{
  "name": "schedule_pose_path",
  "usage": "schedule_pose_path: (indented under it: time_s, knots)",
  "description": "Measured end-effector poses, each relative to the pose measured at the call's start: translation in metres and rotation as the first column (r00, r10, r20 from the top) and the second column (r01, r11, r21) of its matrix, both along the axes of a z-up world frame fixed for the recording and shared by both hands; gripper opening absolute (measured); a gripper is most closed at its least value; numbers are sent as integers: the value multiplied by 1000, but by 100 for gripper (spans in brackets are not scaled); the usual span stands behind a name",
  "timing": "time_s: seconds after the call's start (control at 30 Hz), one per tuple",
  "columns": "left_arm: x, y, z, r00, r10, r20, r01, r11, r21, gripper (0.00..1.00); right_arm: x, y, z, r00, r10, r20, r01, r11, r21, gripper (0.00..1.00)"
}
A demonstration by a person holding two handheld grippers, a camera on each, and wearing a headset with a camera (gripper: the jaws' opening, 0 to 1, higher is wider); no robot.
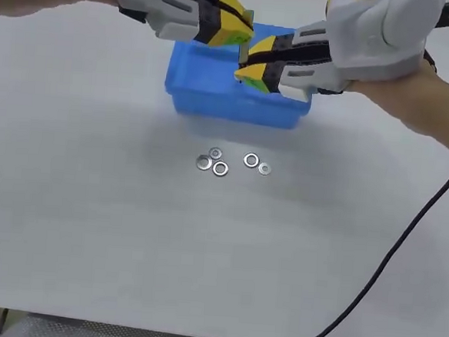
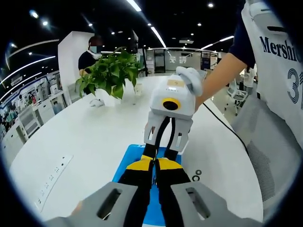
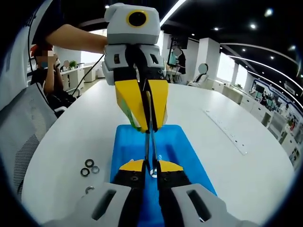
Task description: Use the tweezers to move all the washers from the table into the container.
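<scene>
Pinching the tweezers [image 3: 150,142] between left claw [image 1: 238,27] and right claw [image 1: 251,68], both pressed shut on them above the box [image 1: 207,90], likely to steady them, with five washers [image 1: 232,163] lying mid-table [image 1: 91,205] just beside it.

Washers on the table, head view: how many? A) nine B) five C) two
B: five washers lie in a loose cluster on the table, just on the near side of the blue container.
</scene>
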State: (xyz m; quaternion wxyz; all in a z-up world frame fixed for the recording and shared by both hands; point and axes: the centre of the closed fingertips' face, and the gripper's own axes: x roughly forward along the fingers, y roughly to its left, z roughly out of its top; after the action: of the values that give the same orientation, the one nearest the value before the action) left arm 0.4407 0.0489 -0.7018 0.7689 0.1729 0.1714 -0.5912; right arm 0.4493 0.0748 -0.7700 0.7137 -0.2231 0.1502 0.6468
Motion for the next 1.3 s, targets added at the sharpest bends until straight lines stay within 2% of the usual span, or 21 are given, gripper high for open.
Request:
schedule_pose_path:
  time_s: [0.23,0.43,0.5,0.6,0.83,1.1,1.3]
  knots:
    - [-2,-1,-12,1000,-4,-14,4,1000,15,6,-3,0,-11,1000,12,17,-11,999,-50,11]
    - [-2,-1,-14,1000,-9,-8,9,1000,18,6,-2,-2,-12,1000,3,23,-2,998,-56,12]
    - [-2,-1,-13,1000,-10,-8,11,1000,16,6,-3,-2,-11,1000,0,12,0,999,-49,12]
    - [-3,-3,-10,1000,-18,-6,18,1000,10,6,-5,0,-8,1000,5,-5,-5,1000,-27,12]
    - [-9,-2,-3,1000,-20,-2,20,1000,11,6,-9,-1,-2,1000,14,4,-14,1000,-21,11]
    - [-20,-2,9,999,-25,35,24,1000,9,6,-18,1,11,1000,23,1,-23,1000,0,11]
    - [-27,-5,16,999,-25,44,25,1000,5,6,-24,0,19,1000,20,-12,-20,1000,13,10]
